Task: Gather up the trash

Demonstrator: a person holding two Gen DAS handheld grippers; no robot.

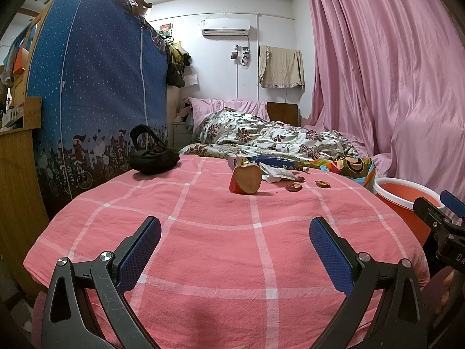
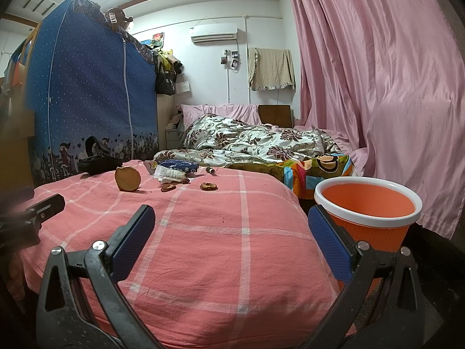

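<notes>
My left gripper [image 1: 235, 250] and right gripper [image 2: 231, 241] both spread wide, empty, over the pink checked bedspread [image 2: 203, 232]. Cut apple [image 1: 245, 179], wrappers [image 1: 276, 171], dried slices [image 1: 294, 187] lie ahead; orange bin [image 2: 367, 206] beside bed, right.

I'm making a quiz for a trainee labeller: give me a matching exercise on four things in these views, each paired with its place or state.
Things:
1. apple piece
2. bin
3. black pouch
4. left gripper

Places or states:
A. beside the bed, off its right edge
B. open, over the near end of the pink sheet
C. at the sheet's far left, by the blue wardrobe
D. mid-sheet, cut face towards the cameras, left of the dried slices

Pairs: 1-D, 2-A, 3-C, 4-B
</notes>
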